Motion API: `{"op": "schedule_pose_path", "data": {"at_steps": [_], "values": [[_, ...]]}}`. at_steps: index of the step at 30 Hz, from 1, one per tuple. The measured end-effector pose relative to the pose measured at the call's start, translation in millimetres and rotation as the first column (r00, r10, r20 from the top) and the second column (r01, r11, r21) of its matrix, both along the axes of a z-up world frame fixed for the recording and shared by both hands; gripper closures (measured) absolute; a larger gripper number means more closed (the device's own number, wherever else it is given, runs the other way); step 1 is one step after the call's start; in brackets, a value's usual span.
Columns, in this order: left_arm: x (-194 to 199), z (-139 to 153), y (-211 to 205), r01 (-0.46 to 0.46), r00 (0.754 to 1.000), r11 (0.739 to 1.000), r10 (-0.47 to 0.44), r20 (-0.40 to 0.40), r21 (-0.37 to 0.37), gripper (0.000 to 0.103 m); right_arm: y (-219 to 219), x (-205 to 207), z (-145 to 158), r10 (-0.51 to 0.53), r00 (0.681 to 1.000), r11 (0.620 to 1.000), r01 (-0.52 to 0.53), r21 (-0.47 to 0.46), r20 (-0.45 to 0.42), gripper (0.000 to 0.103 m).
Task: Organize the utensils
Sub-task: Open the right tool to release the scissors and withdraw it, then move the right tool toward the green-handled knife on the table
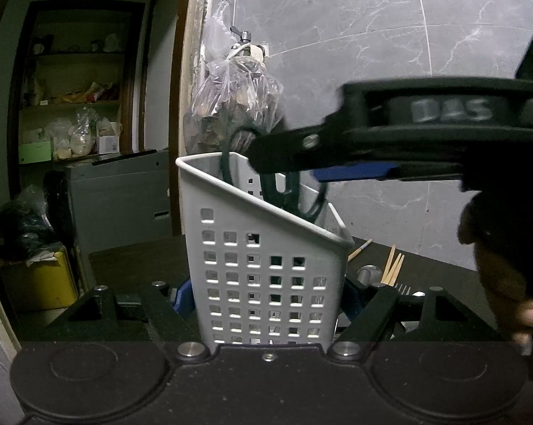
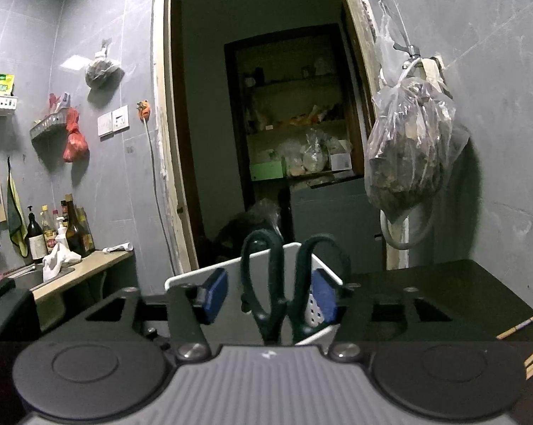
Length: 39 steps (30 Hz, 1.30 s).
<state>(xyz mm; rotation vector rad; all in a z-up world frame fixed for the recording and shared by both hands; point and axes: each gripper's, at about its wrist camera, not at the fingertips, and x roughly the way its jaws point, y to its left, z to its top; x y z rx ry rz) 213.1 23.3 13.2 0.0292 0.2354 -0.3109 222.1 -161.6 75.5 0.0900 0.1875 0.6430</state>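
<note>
The right gripper (image 2: 268, 295) stands spread, blue pads clear either side of the dark-green-handled scissors (image 2: 280, 283) standing upright, blades-down, in the white perforated plastic caddy (image 1: 262, 276) the left gripper (image 1: 266, 304) clamps.

Blurred raised letters, roughly "DAS", on the right gripper (image 1: 287, 177) body. Other labels too small to read.

Home kitchen: sink (image 2: 36, 278), sauce bottles (image 2: 73, 226), pantry shelves (image 2: 294, 131).

Both wrist views close — sharing white caddy (image 1: 266, 276)
</note>
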Motion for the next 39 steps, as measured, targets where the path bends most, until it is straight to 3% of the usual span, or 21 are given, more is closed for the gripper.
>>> {"op": "schedule_pose_path", "data": {"at_steps": [3, 8, 13, 17, 23, 28, 39], "values": [[0, 0, 0, 0.004, 1.0, 1.0, -0.004, 0.001, 0.002, 0.025, -10, -10, 0, -0.002, 1.0, 1.0, 0.002, 0.015, 0.007, 0.015], [-1, 0, -1, 0.009, 1.0, 1.0, -0.009, 0.003, 0.006, 0.025, -42, -35, 1, -0.069, 0.996, 0.997, 0.068, 0.032, 0.048, 0.0], [-1, 0, 0, 0.018, 1.0, 1.0, -0.018, 0.007, 0.013, 0.025, -78, -51, -8, -0.206, 0.978, 0.978, 0.205, 0.044, 0.017, 0.0], [0, 0, 0, 0.022, 1.0, 1.0, -0.022, 0.007, 0.016, 0.025, -90, -46, -28, -0.306, 0.946, 0.952, 0.302, -0.05, -0.107, 0.0], [-1, 0, 0, 0.022, 1.0, 1.0, -0.022, 0.008, 0.016, 0.025, -92, -34, -67, -0.355, 0.888, 0.933, 0.316, -0.173, -0.291, 0.0], [-1, 0, 0, 0.022, 1.0, 1.0, -0.022, 0.008, 0.017, 0.025, -81, -33, -87, -0.406, 0.857, 0.902, 0.32, -0.29, -0.317, 0.0], [-1, 0, 0, 0.022, 1.0, 1.0, -0.022, 0.007, 0.017, 0.025, -71, -23, -92, -0.447, 0.83, 0.881, 0.343, -0.327, -0.333, 0.0]]}}
